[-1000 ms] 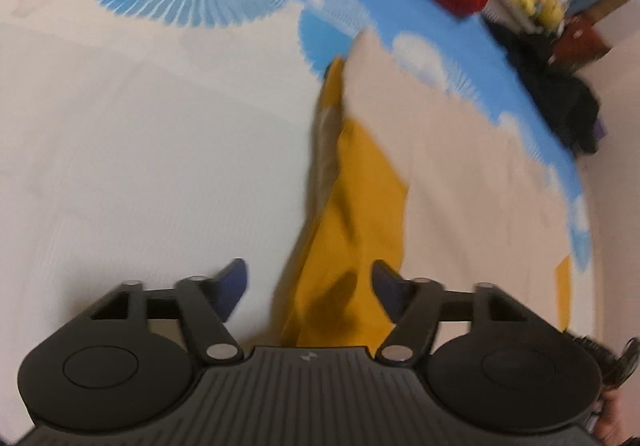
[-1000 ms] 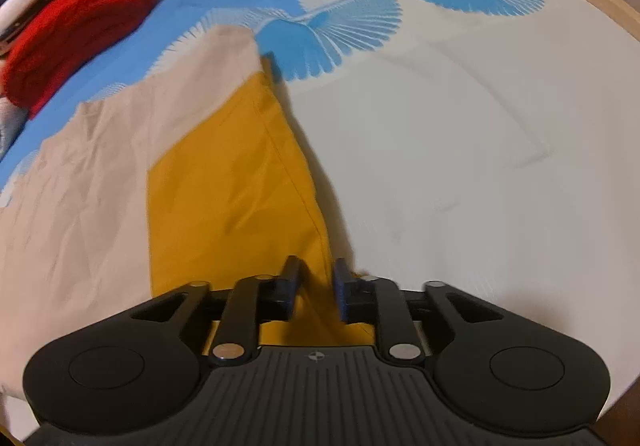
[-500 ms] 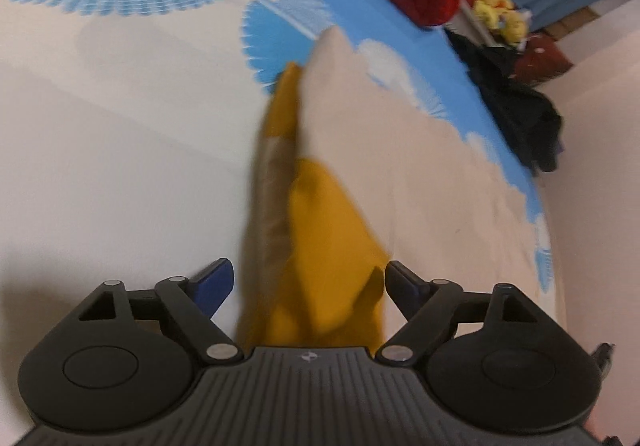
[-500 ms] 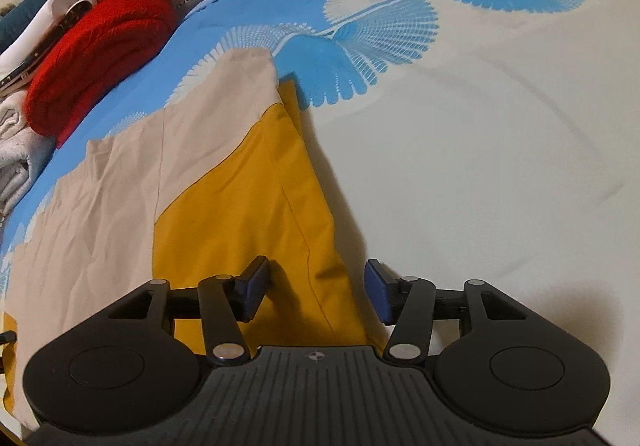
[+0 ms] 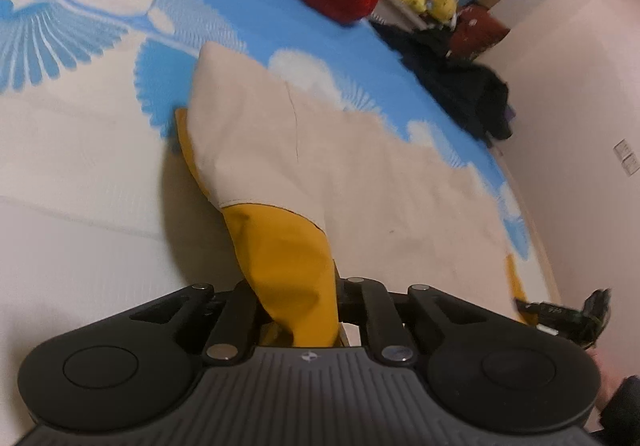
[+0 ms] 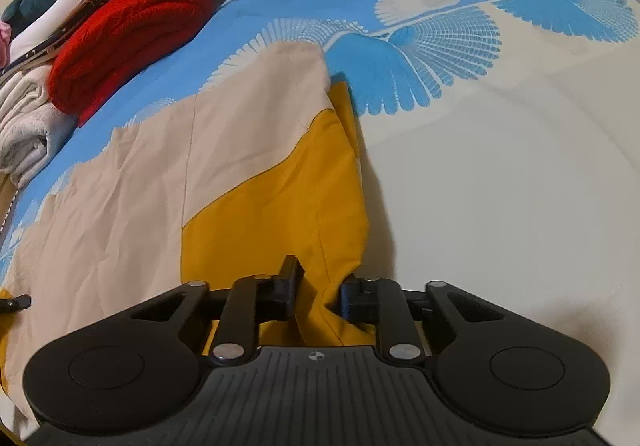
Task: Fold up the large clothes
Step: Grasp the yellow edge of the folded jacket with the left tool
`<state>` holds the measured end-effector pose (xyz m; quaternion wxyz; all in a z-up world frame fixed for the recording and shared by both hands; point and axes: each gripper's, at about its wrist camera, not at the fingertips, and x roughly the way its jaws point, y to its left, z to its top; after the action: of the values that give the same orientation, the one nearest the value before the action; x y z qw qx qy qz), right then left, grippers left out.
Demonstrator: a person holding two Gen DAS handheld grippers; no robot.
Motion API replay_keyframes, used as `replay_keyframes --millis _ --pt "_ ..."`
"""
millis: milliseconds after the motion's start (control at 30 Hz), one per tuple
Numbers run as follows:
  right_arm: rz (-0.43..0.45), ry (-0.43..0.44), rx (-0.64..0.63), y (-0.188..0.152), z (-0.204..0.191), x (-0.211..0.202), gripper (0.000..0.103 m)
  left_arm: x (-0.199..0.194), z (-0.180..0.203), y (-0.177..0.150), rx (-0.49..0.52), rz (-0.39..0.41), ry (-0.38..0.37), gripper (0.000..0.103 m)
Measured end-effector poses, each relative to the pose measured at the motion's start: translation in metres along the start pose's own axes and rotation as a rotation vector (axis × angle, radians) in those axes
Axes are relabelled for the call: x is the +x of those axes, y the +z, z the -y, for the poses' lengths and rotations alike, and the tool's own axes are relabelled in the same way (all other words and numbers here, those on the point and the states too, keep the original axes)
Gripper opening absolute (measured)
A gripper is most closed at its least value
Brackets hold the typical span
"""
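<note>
beige and mustard garment lies wrinkled; left gripper and right gripper both pinch mustard fabric

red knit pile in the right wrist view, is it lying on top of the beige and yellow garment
No, the red knit pile sits apart on the blue bedsheet.

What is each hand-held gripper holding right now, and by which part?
Both grip the beige-and-yellow garment by its yellow panel: left hand-held gripper on a raised yellow fold, right hand-held gripper on the near yellow edge.
</note>
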<state>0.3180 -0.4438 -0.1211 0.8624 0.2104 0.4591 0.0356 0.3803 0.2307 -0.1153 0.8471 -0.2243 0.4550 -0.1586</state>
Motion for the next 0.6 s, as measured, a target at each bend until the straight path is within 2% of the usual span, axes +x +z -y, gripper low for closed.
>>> replay_keyframes --millis 100,233,267,300,333,367,433,533,600 --pt "0.018 0.044 0.016 0.001 -0.007 -0.004 0.011 -0.031 -0.002 0.008 0.002 0.034 0.007 0.01" --pt "0.015 0.146 -0.014 -0.002 -0.036 -0.008 0.009 -0.073 -0.017 0.018 -0.041 0.043 0.056 0.012" --pt "0.012 0.173 -0.028 -0.004 -0.046 -0.01 0.008 -0.08 -0.022 0.019 -0.051 0.041 0.083 0.021" --pt "0.012 0.189 -0.038 -0.006 -0.054 -0.012 0.008 -0.086 -0.027 0.019 -0.064 0.045 0.143 0.029" --pt "0.016 0.194 -0.039 -0.008 -0.059 -0.015 0.008 -0.092 -0.03 0.02 -0.073 0.05 0.202 0.045" --pt "0.015 0.184 -0.035 -0.008 -0.061 -0.016 0.007 -0.1 -0.032 0.019 -0.069 0.069 0.252 0.047" --pt "0.002 0.118 -0.04 -0.009 -0.061 -0.017 0.007 -0.112 -0.026 0.019 -0.049 0.103 0.285 0.047" --pt "-0.007 0.042 -0.021 -0.012 -0.054 -0.019 0.008 -0.127 0.005 0.009 0.06 0.111 0.197 0.047" --pt "0.01 0.017 -0.044 -0.014 -0.062 -0.024 0.012 -0.124 0.022 -0.005 0.154 0.066 0.128 0.05"
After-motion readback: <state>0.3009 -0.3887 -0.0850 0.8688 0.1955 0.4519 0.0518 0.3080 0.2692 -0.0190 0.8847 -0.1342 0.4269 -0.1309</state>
